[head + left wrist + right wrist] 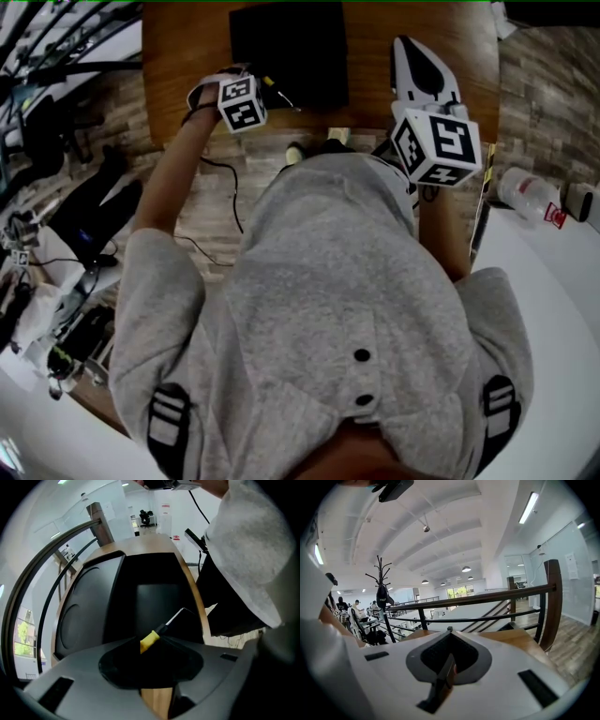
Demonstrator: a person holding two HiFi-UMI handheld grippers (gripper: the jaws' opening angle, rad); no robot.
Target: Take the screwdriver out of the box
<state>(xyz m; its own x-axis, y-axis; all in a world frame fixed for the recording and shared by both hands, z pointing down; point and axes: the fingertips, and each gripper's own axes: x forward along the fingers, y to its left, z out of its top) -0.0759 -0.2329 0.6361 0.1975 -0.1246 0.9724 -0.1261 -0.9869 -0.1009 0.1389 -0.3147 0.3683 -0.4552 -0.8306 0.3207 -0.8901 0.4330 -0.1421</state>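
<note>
The screwdriver [151,640] has a yellow handle and a dark shaft. Its handle sits between the jaws of my left gripper [152,657], which is shut on it, and the shaft slants out over the black box [150,597]. In the head view my left gripper [249,86] is at the box's [286,47] front left corner, with the screwdriver [272,84] sticking out to its right. My right gripper [414,52] hovers right of the box, above the wooden table [183,47]. In its own view the right gripper [449,660] has its jaws together and holds nothing.
A plastic bottle [525,192] lies on a white round surface [553,300] at the right. Cables and gear crowd the floor at the left [56,281]. A dark railing [478,599] runs behind the table, with a coat stand [380,592] beyond.
</note>
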